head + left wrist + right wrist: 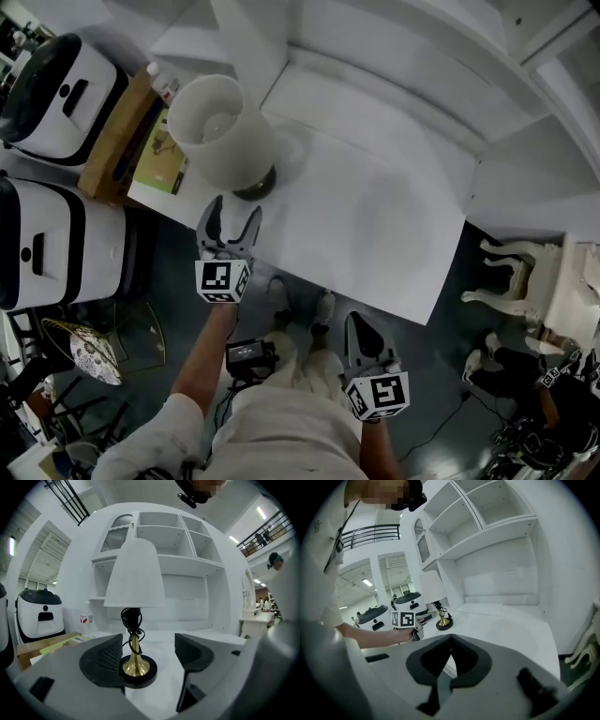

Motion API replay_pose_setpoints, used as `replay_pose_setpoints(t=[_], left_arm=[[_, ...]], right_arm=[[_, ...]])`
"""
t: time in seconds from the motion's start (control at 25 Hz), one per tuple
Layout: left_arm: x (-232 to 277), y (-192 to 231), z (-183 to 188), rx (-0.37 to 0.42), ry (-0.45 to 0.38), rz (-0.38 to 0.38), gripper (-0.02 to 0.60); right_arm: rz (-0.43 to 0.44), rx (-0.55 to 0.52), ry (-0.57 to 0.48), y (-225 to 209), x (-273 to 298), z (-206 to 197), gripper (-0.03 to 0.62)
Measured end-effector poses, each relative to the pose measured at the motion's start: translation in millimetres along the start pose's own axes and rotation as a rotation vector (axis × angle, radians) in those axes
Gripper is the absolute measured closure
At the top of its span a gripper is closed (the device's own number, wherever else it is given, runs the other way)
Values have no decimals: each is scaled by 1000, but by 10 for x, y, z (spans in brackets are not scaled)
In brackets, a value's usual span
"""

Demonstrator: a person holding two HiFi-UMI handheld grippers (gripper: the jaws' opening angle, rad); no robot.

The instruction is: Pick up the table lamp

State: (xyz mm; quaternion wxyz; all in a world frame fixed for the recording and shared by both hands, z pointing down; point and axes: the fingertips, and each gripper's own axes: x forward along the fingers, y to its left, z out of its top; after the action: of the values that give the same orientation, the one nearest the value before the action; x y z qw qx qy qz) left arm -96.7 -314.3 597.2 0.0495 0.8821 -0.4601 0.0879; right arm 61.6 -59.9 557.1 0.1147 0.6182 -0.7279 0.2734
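The table lamp (217,124) stands on the white table (375,216) near its left corner. It has a white shade (135,581), a brass stem with black cord wound round it, and a round black base (137,671). My left gripper (232,214) is open at the table edge and points at the base, which lies just ahead of its tips. In the left gripper view the left gripper (149,645) frames the base, and the pads do not press on it. My right gripper (360,326) hangs lower, off the table, shut and empty, as the right gripper view also shows (451,641).
Two white rounded machines (58,89) (42,246) stand left of the table, beside a wooden box (114,145) and a bottle (161,81). A white shelf unit (187,550) rises behind the lamp. A white carved chair (525,277) is at right.
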Motion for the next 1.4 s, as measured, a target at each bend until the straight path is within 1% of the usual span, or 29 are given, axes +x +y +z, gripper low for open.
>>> replay_pose_setpoints(t=[0.16, 0.32, 0.6, 1.0, 1.28, 1.4], left_arm=[[149, 61, -15, 27, -21, 6, 209], [299, 98, -65, 17, -26, -3, 182], [612, 122, -191, -3, -5, -40, 179], [1060, 315, -238, 2, -8, -22, 176], [1350, 291, -244, 6, 3, -59, 176], [1420, 298, -282, -3, 9, -62, 177]], right_arm=[[-31, 21, 0, 16, 3, -56, 582], [-56, 38, 5, 27, 13, -89, 582], [-101, 49, 16, -7, 42, -146, 582], [-144, 62, 42, -30, 111, -187, 582], [-177, 78, 50, -64, 87, -211, 582], [-191, 87, 51, -90, 63, -212, 582]])
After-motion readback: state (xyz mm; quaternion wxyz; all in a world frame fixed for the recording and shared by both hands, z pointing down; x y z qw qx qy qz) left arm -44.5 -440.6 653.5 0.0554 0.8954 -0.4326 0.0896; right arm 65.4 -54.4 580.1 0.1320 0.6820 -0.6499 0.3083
